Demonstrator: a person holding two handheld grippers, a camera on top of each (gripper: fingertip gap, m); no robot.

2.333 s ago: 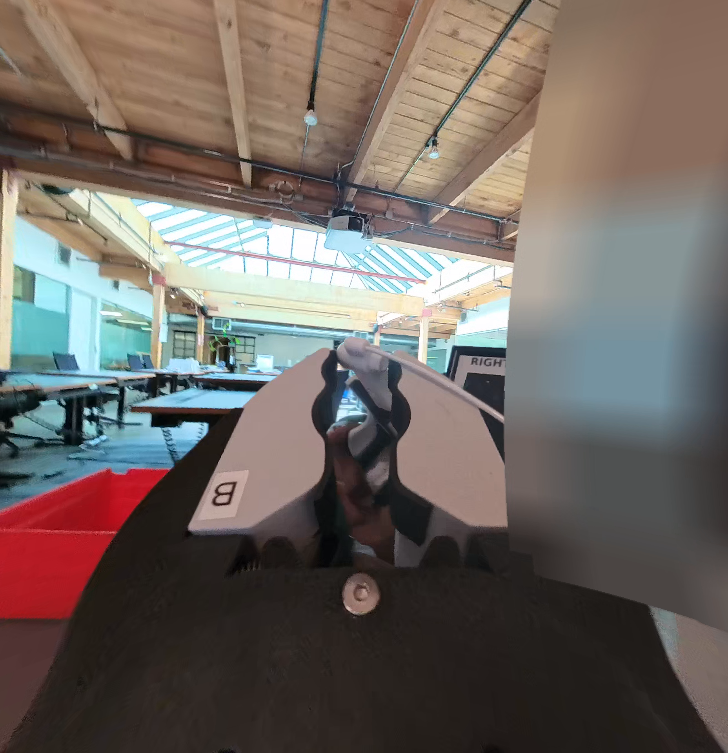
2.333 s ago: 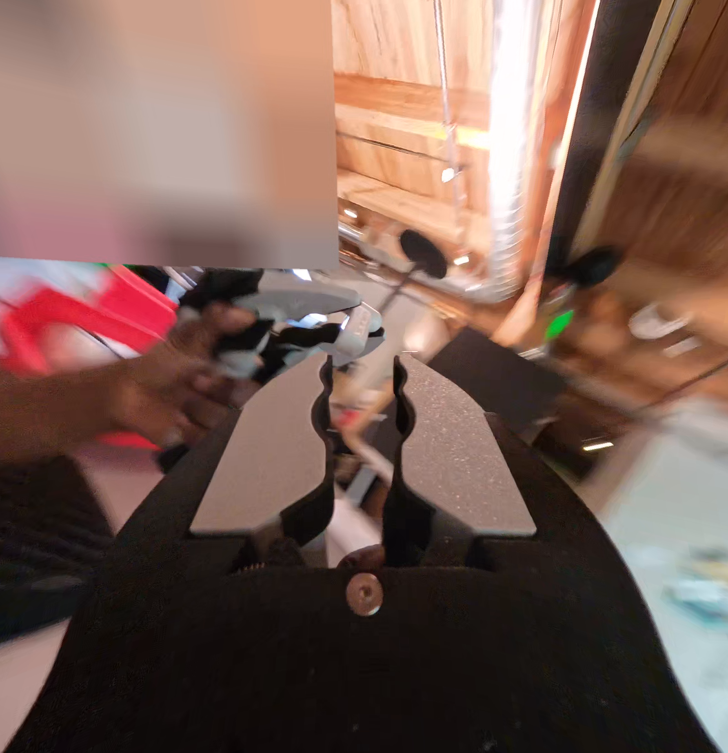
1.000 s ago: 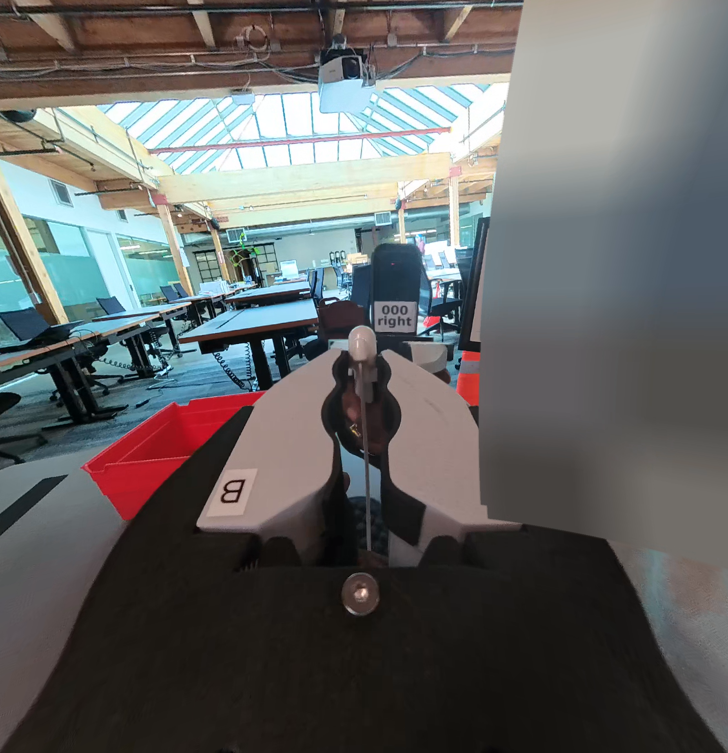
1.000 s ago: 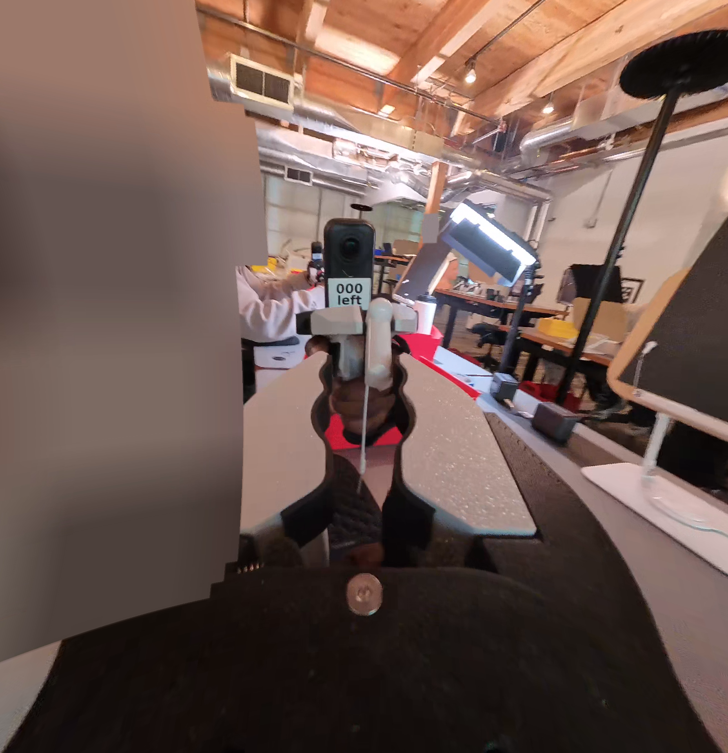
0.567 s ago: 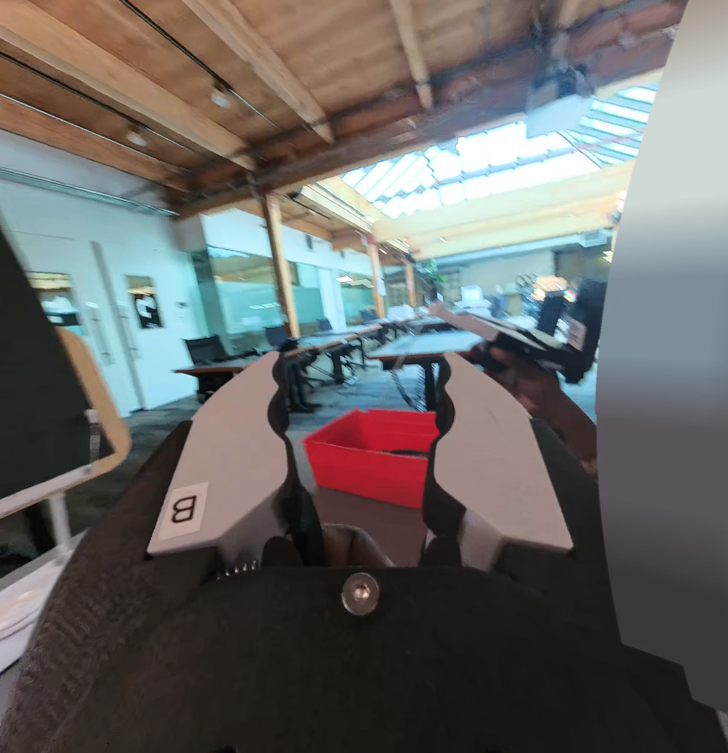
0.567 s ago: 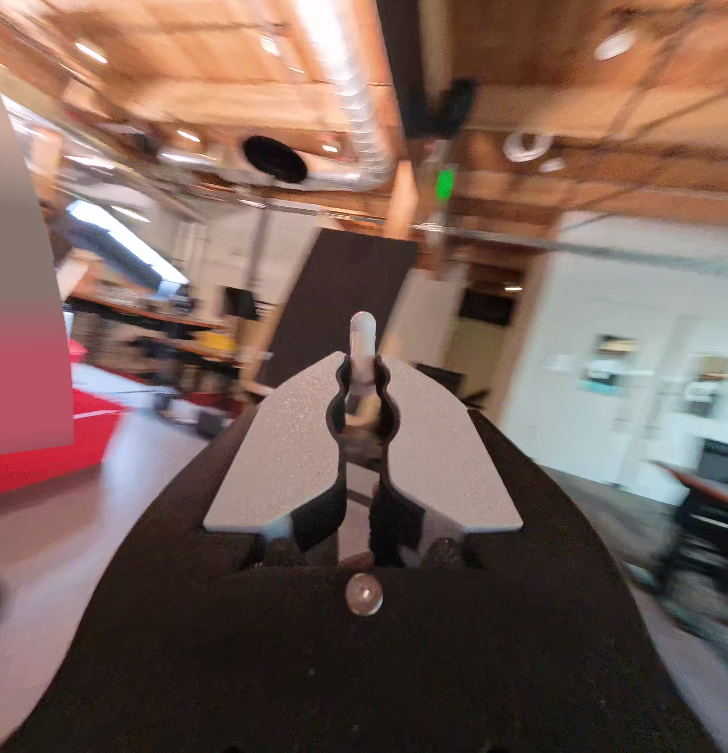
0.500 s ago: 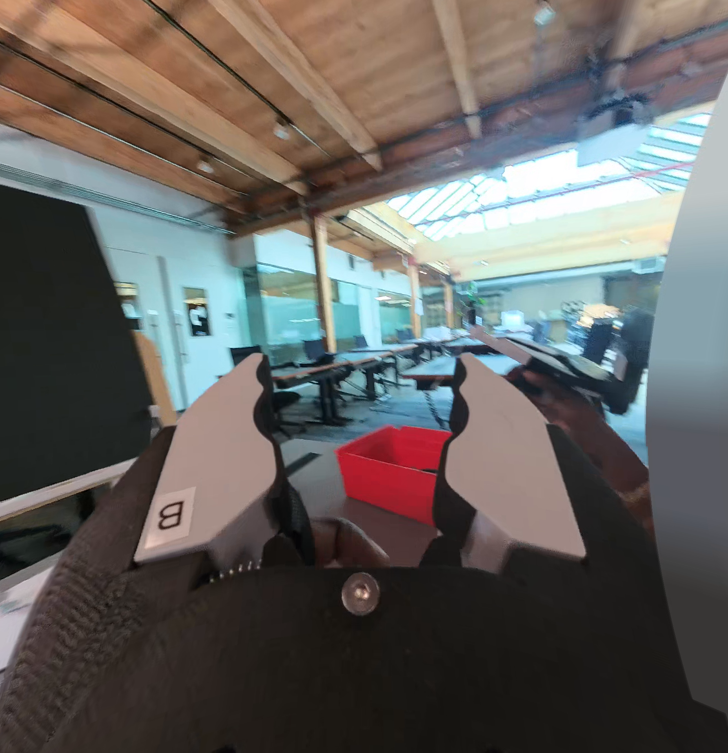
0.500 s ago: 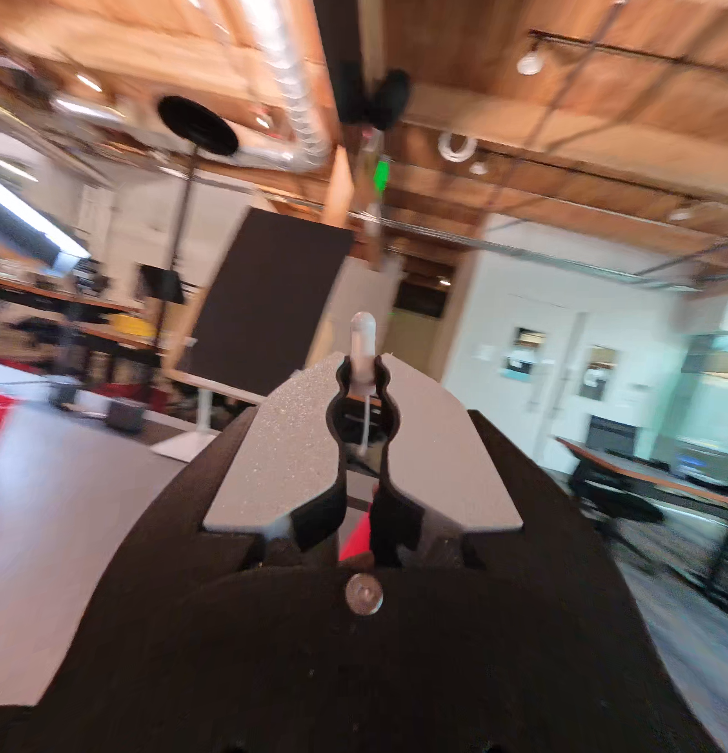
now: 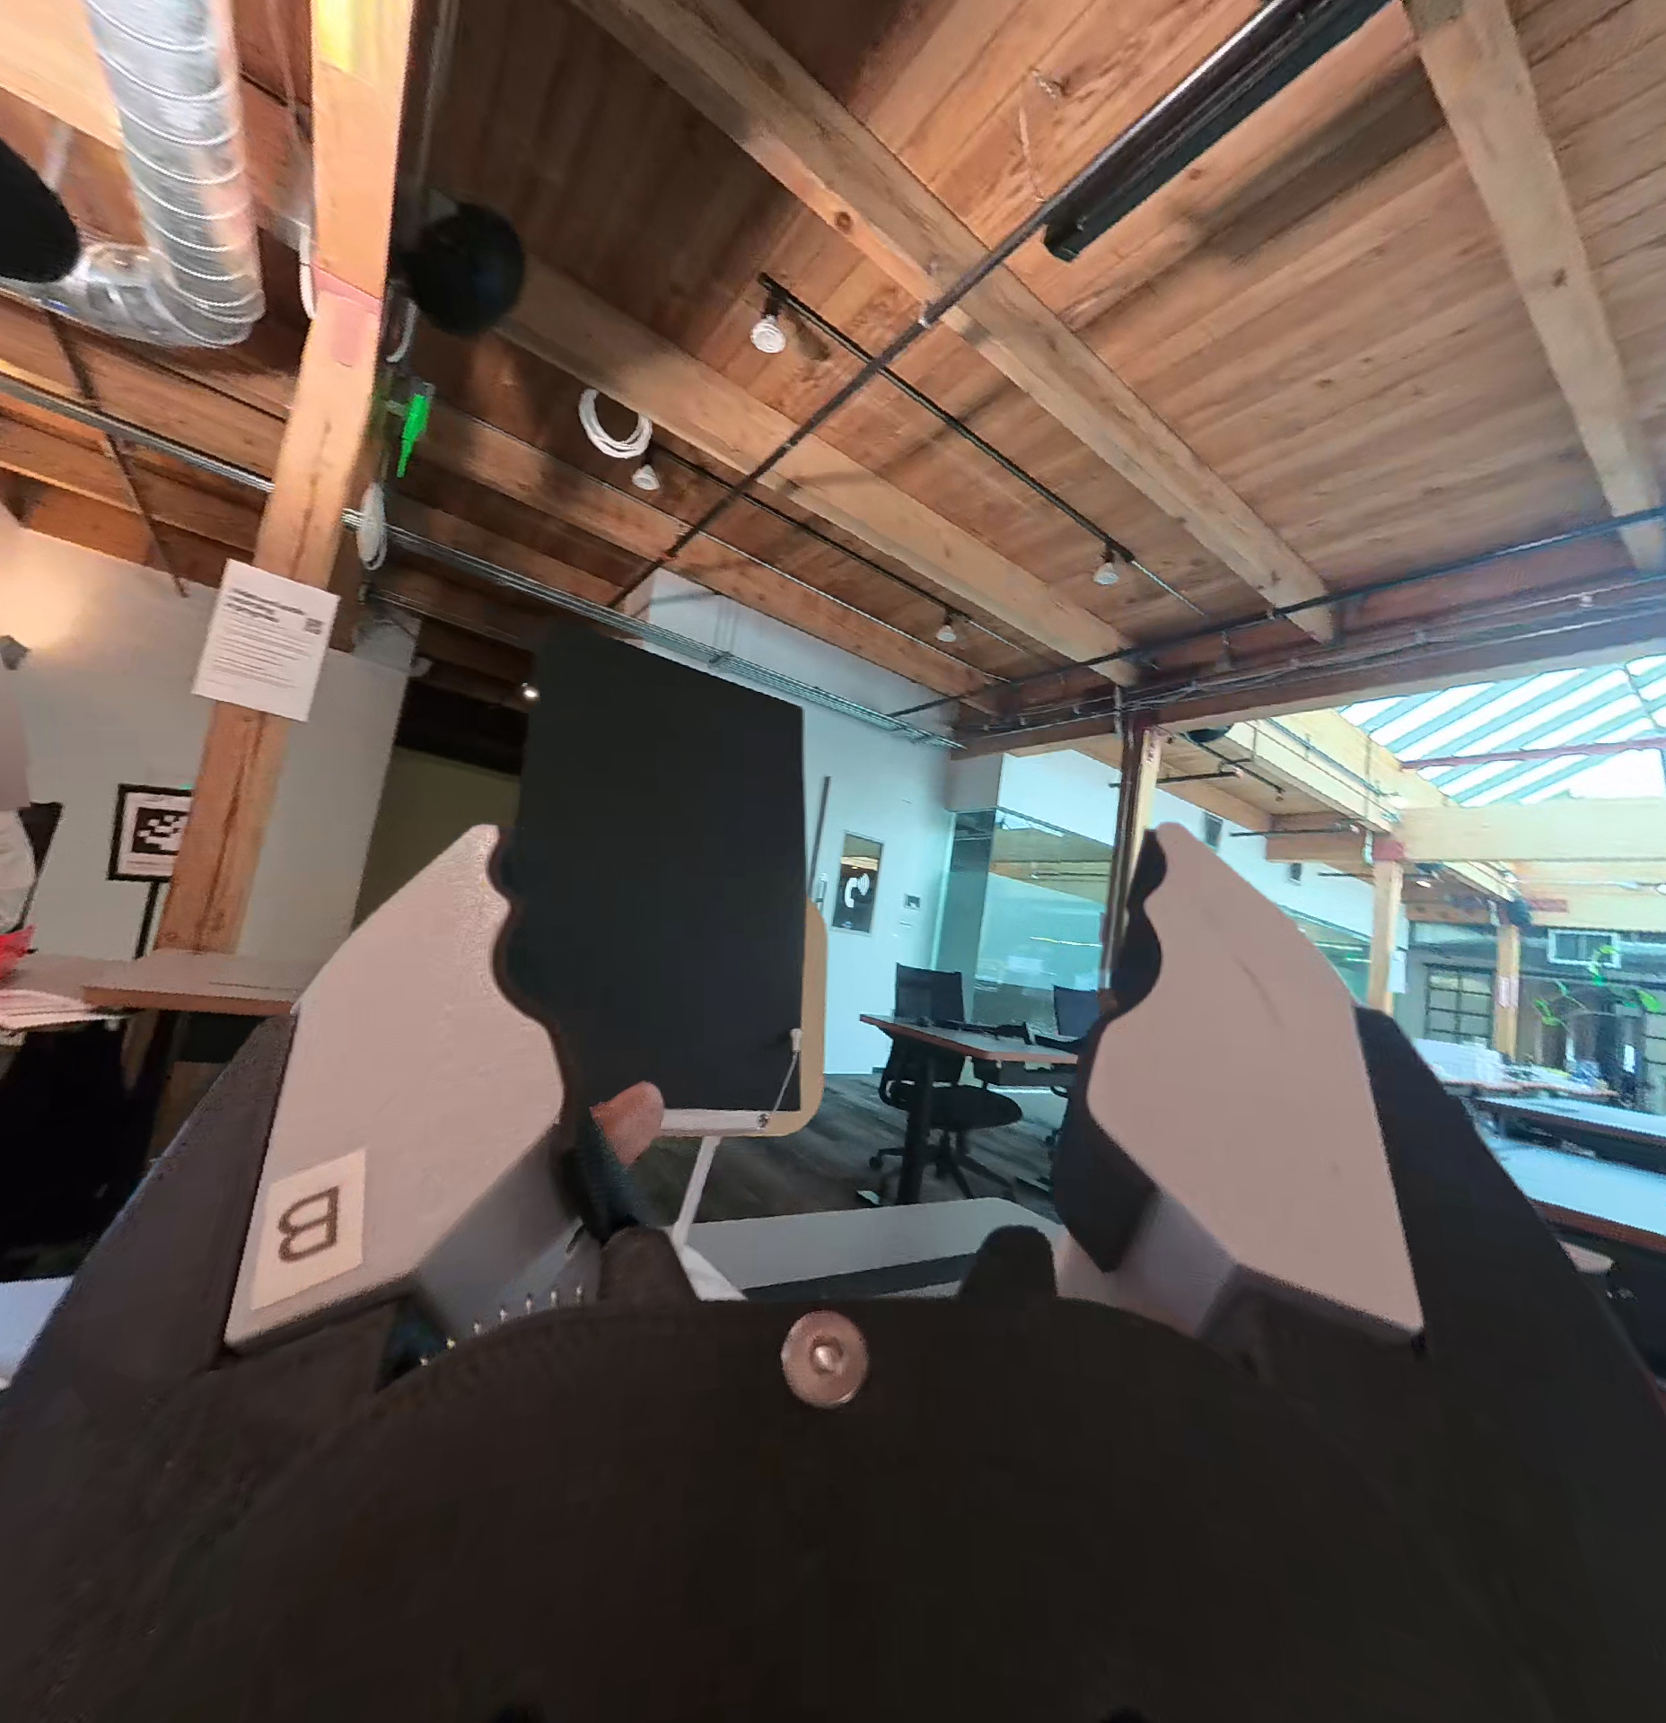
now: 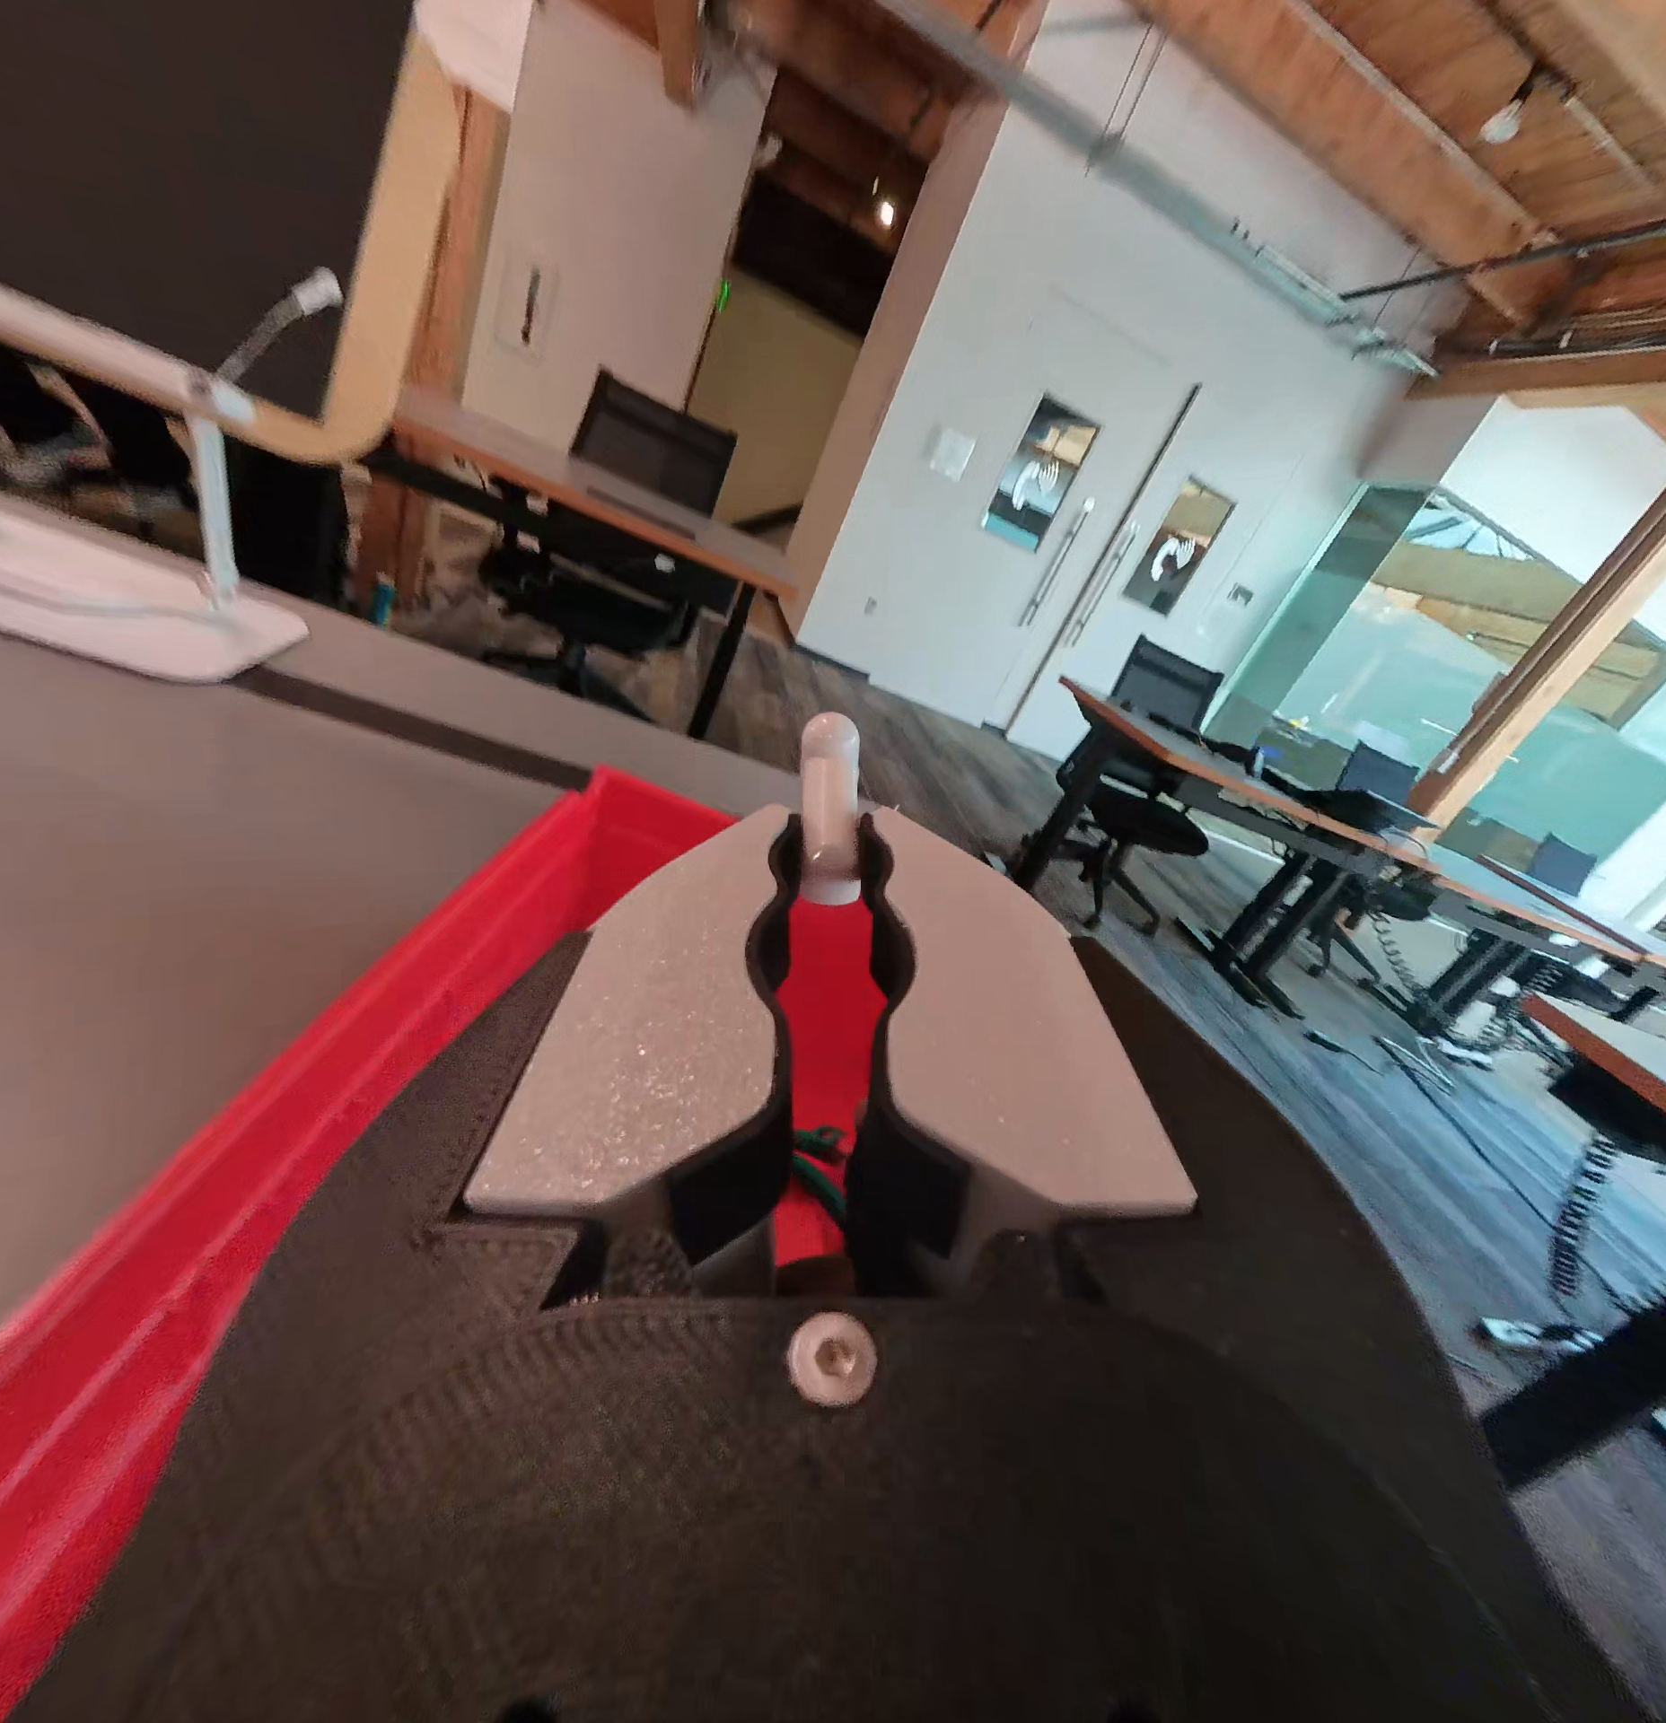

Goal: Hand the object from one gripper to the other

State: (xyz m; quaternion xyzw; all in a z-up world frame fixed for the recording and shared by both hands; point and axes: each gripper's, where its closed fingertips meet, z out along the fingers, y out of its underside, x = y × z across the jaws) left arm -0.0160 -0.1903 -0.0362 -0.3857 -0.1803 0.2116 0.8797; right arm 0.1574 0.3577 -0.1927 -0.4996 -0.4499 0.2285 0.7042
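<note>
left wrist view: the left gripper (image 9: pixel 825 942) is seen with its two grey fingers spread wide and nothing between them. it is tilted up toward a wooden beamed ceiling (image 9: pixel 1044 308). through the gap a tall black panel with a pale wooden edge (image 9: pixel 661 876) is seen further off, on a thin white stand. neither the task's object nor the other gripper is shown in this view.

right wrist view: the right gripper (image 10: pixel 831 830) is pressed together on a small white rounded plastic piece (image 10: pixel 829 802), which is pinched at the very tips of the fingers. the piece's long axis is laid along the fingers, and its rounded end juts out past the tips toward the far side. whether a thin tail hangs from it cannot be told. a red plastic bin (image 10: pixel 279 1054) is seen directly beneath and to the left of the gripper, resting on a grey tabletop (image 10: pixel 158 858). inside the bin, glimpsed through the finger gap, a bit of green cord (image 10: pixel 815 1165) is seen; the rest of its contents is hidden.

the object is judged to be already with the right gripper, so the handover looks done; with the bin straight below, a drop into it seems the likely next move.
</note>
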